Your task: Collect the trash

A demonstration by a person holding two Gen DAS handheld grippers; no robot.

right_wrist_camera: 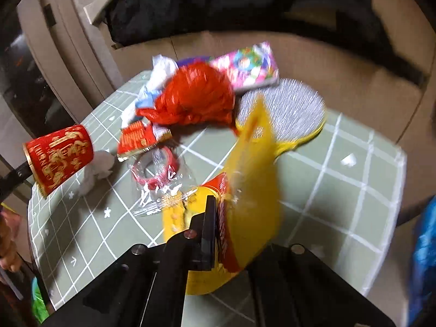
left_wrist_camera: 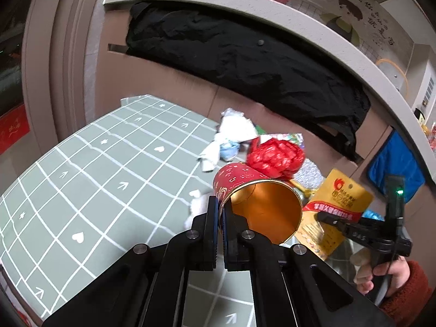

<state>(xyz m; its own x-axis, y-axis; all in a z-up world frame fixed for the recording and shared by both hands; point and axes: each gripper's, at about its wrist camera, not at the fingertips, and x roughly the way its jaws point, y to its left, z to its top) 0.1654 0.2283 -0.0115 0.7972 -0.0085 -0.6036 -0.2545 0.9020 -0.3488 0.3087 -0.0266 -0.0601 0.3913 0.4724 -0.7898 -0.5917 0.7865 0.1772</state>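
Note:
My left gripper [left_wrist_camera: 220, 212] is shut on the rim of a red paper cup [left_wrist_camera: 261, 199] with a gold inside, held tilted above the table. The cup [right_wrist_camera: 58, 158] also shows at the left of the right wrist view. My right gripper [right_wrist_camera: 216, 218] is shut on a yellow snack packet [right_wrist_camera: 253, 185], lifted off the table; the packet hides its right finger. The left wrist view shows that gripper [left_wrist_camera: 324, 218] pinching the packet [left_wrist_camera: 338, 199]. On the table lie a crumpled red plastic bag [right_wrist_camera: 196, 98], a red wrapper [right_wrist_camera: 136, 139], clear film [right_wrist_camera: 158, 169] and white tissues [right_wrist_camera: 98, 169].
The table wears a green grid cloth [left_wrist_camera: 95, 177]. A colourful packet [right_wrist_camera: 245, 65] and a silver round pad [right_wrist_camera: 283, 111] lie at its far side. Behind stand a cardboard wall with a black cloth [left_wrist_camera: 245, 54] and a blue cloth [left_wrist_camera: 392, 169]. A red-sleeved hand [left_wrist_camera: 403, 278] holds the right gripper.

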